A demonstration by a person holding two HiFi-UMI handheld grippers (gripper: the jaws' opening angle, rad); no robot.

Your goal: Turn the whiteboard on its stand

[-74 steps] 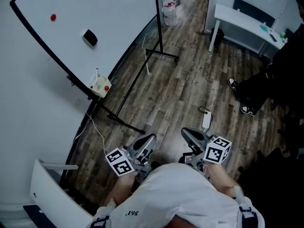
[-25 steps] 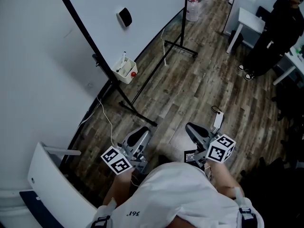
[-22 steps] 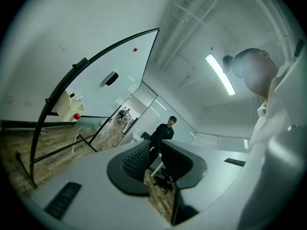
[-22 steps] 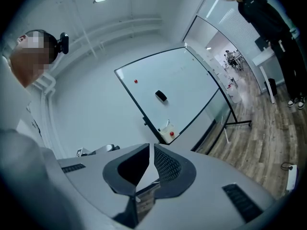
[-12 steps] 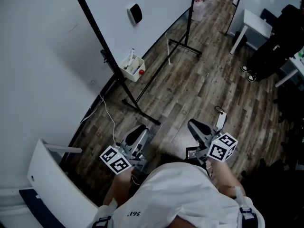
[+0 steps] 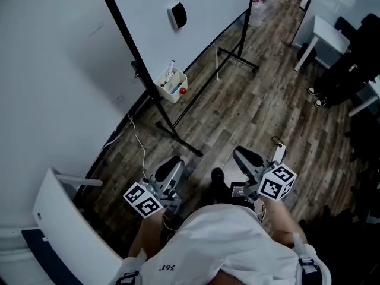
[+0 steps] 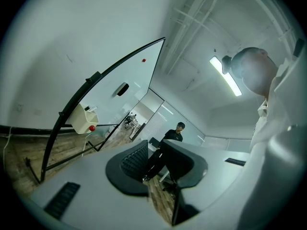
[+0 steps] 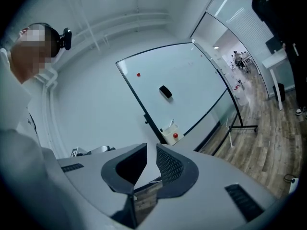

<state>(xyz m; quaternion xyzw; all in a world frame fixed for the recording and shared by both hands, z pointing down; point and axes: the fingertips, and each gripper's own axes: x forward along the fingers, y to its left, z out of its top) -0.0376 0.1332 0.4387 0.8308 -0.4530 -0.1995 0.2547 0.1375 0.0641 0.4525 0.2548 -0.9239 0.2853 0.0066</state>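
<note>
1. The person carrying the grippers has walked up across the wooden floor (image 6: 255, 105), so everything ahead has come nearer. The whiteboard (image 6: 208, 5) was well off a few seconds ago. Its black-framed near edge now rises just ahead and to the left, and the foot of its stand (image 6: 178, 138) lies close in front of the grippers
2. A dark shoe (image 6: 218, 177) now shows between the two grippers, where there was none a moment ago; I'd take that for a step still going forward
3. The left gripper (image 6: 172, 166) has just been opening its jaws a little. They stand apart with nothing between them, only the room beyond
4. The right gripper (image 6: 246, 158) has its jaws slightly apart too, and they are empty; it looks toward the board's face
5. The whiteboard stands on its stand along the wall. An eraser (image 6: 177, 15) is stuck to its face, and a small tray (image 6: 173, 85) of pens hangs by the near post. Neither gripper touches board or stand
6. So this is still the walk-up; the turning has not begun. Next comes a hold on the near frame edge, I'd say, with both jaws ready for it
7. A thin cable (image 6: 138, 144) trails on the floor by the stand's foot and could catch a shoe
</note>
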